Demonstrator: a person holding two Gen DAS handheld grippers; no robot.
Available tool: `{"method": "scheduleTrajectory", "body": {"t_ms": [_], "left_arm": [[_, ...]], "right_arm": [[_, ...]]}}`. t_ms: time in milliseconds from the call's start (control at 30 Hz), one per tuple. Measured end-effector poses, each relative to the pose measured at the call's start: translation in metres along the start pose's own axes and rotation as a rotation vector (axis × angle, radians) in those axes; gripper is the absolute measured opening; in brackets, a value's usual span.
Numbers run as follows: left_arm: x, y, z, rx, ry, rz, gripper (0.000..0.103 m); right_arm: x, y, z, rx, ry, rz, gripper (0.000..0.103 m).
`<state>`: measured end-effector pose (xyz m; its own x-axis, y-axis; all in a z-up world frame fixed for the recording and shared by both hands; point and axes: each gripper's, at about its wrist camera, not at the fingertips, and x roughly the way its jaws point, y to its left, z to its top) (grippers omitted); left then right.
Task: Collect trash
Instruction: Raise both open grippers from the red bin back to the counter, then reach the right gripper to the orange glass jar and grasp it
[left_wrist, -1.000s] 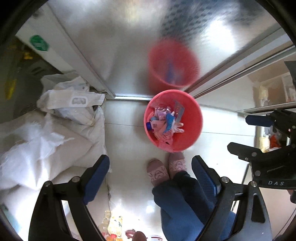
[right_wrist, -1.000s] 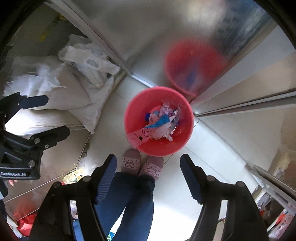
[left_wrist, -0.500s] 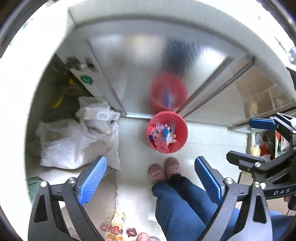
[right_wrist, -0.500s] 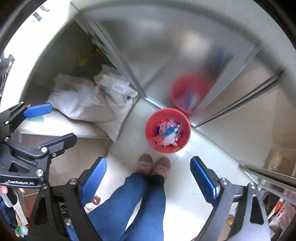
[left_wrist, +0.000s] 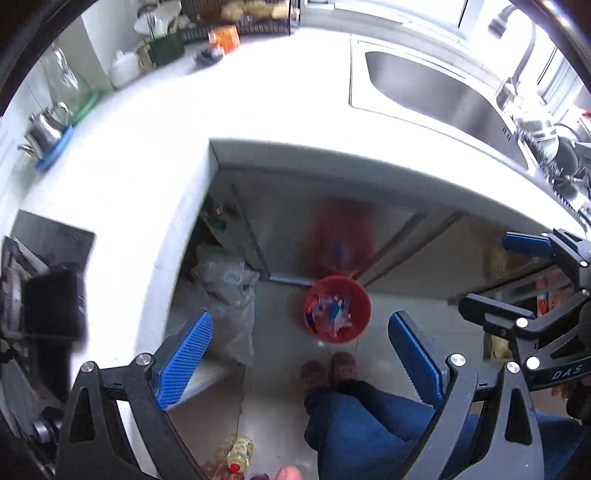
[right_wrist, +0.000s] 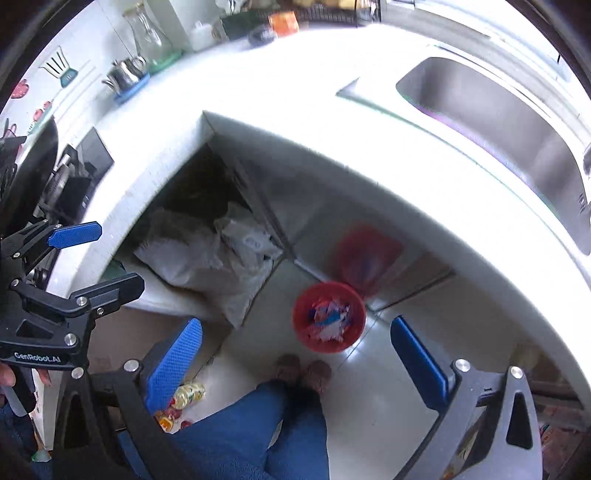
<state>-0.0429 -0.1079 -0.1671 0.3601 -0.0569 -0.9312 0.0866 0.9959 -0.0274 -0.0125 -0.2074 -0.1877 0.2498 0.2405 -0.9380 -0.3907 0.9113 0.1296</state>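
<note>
Down on the floor, just below the inner corner of the white counter, stands the red trash bin, full of wrappers, with the person's slippers just beside it. Both the left gripper and the right gripper hang spread wide and empty; the right's jaws have just been opening.

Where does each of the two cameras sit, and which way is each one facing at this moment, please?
Left wrist: on the left gripper, looking steeply down at the red bin and counter; jeans, slippers and right gripper show.
Right wrist: on the right gripper, looking steeply down likewise; jeans and left gripper show.
Shared: bin, sink, white bags.
</note>
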Motion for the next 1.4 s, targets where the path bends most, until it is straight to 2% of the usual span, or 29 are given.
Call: {"method": "scheduleTrajectory", "body": {"t_ms": [133,300,700,1033,1200,1400], "left_arm": [[-0.028,0.001,0.011,-0.015,-0.066,-0.007,0.095],[-0.054,0.001,0.028,-0.018,-0.136,0.025,0.095],[-0.087,0.03,0.089,-0.111,-0.23,0.038,0.095],[-0.063,0.07,0.158,-0.088,-0.229,0.031,0.095],[-0.046,0.094,0.202,-0.085,-0.217,-0.014,0.095],[-0.026,0.133,0.255,-0.087,-0.209,-0.034,0.095]], "right_arm": [[-0.014,0.0,0.012,-0.013,-0.043,0.0,0.102],[-0.042,-0.001,0.035,-0.043,-0.127,0.011,0.102],[-0.071,-0.003,0.09,-0.093,-0.233,0.02,0.102],[-0.057,-0.008,0.154,-0.087,-0.262,0.012,0.102],[-0.042,-0.006,0.194,-0.073,-0.238,0.009,0.102],[-0.025,-0.002,0.247,-0.066,-0.226,0.021,0.102]]}}
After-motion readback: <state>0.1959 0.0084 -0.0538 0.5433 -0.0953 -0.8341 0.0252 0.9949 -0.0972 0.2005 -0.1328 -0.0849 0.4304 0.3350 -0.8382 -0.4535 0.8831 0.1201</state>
